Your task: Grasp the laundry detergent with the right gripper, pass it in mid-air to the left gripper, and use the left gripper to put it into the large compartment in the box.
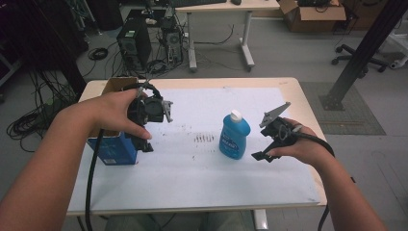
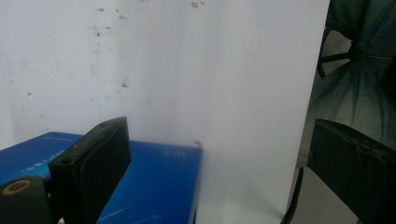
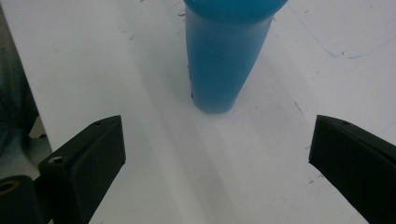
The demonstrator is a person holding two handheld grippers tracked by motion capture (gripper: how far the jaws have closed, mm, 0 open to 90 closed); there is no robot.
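Note:
A blue bottle with a white cap stands upright right of the table's middle. At the table's left edge stands a blue box with an open cardboard top. My left gripper is held over the box's right side, pointing down. In the left gripper view its jaws stand wide apart, open, above the blue box, with nothing between them. My right gripper hovers just right of the bottle. In the right gripper view it is open, and the bottle's lower body stands ahead of the jaws, apart from them.
The table wears a white mat with dark scuff marks at its middle. Beyond the table are a computer tower, a desk, a cardboard box, an office chair base and a black post. Cables lie on the floor at left.

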